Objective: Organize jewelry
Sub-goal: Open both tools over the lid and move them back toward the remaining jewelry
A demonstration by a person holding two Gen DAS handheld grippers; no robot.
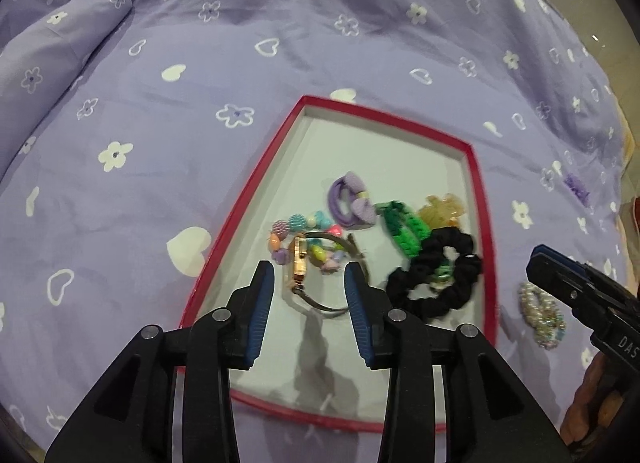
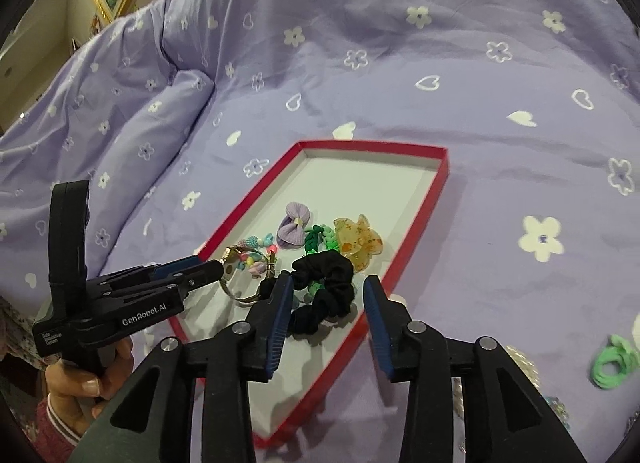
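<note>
Inside red tray point(image 1: 240, 199), open left tongs point(image 1: 310, 275) straddle watch point(image 1: 300, 263)

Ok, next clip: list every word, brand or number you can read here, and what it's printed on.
"GenRobot.AI": side of the left gripper, right wrist view.
Small white label lower on that gripper body: too blurred to read.
"DAS", cut off: body of the right gripper, left wrist view.
Nothing else carries text.

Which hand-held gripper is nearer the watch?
Left. The left hand-held gripper is open around the watch in the red box; the right hand-held gripper is open over the black scrunchie.
</note>
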